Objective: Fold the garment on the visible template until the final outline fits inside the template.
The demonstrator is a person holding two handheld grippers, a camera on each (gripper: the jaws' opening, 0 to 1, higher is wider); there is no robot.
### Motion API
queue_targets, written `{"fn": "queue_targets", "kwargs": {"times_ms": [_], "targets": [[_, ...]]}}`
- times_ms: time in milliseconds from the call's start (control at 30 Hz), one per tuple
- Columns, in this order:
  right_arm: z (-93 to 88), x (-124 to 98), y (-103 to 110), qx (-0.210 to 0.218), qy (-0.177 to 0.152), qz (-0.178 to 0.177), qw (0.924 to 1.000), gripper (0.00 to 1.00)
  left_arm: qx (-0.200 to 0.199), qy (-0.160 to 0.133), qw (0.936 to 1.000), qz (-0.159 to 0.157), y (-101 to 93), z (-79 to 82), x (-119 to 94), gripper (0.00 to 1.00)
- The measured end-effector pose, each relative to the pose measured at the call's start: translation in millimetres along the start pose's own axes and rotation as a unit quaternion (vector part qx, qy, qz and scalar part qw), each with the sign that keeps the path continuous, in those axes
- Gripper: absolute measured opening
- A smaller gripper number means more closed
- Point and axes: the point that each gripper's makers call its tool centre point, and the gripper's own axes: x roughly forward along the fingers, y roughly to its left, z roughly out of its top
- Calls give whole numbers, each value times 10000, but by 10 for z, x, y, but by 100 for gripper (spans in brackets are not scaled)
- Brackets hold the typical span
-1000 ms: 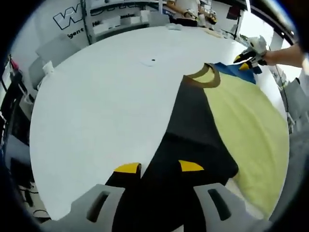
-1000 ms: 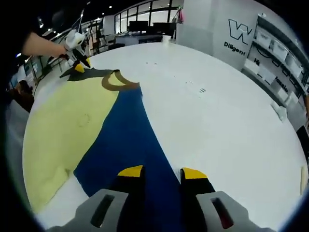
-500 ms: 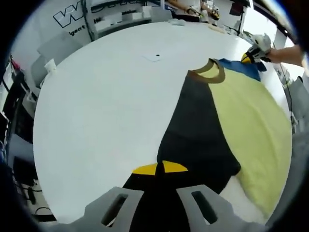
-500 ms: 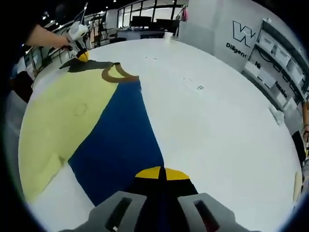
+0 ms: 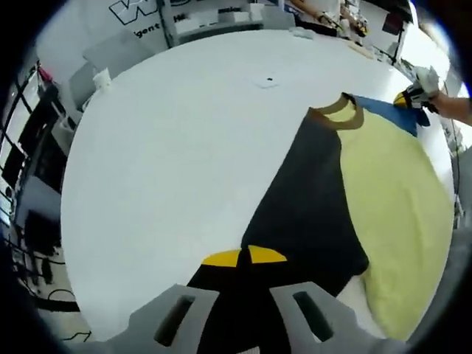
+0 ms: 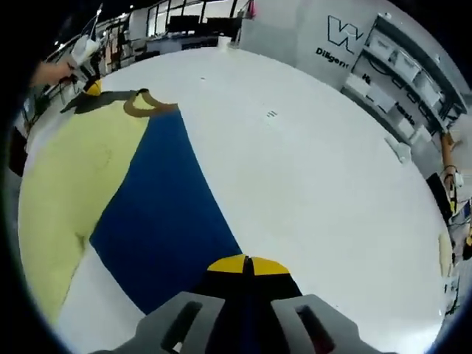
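Left gripper view: left hand-held gripper (image 5: 244,256), yellow tips pinched together on the black panel of the garment (image 5: 317,199). Cloth runs from the tips up and right to a brown collar (image 5: 337,116). Pale yellow panel beside it, all flat on the white table (image 5: 169,147). Right gripper view: right hand-held gripper (image 6: 247,265) clamped on the blue panel of the same garment (image 6: 162,214), which stretches up and left from the tips.
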Motion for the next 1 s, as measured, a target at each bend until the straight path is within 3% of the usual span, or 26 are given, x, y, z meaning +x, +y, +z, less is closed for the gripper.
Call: {"fn": "queue_targets", "kwargs": {"times_ms": [33, 67, 233, 300, 400, 533, 733, 1000], "targets": [[37, 0, 45, 139, -88, 94, 9998, 0, -22, -88, 9999, -50, -32, 35, -1, 14], [27, -1, 35, -18, 29, 3, 10000, 0, -111, -128, 9998, -83, -61, 59, -8, 18], [285, 135, 195, 49, -338, 352, 9988, 7, 3, -388, 9992, -48, -65, 264, -22, 35], [387, 188, 258, -47, -400, 451, 9982, 10, 36, -714, 9971, -270, -126, 433, -23, 37], [550, 269, 364, -96, -506, 631, 9967, 14, 95, -718, 9970, -265, -122, 544, -6, 39], [725, 403, 485, -157, -528, 857, 9948, 17, 100, -772, 9955, -543, -242, 701, 101, 42], [749, 490, 606, -271, -386, 1046, 9934, 16, 124, -607, 9944, -854, -379, 704, 223, 39], [667, 568, 614, -427, -267, 1122, 9924, 18, 389, -430, 9950, -818, -416, 649, 297, 28]]}}
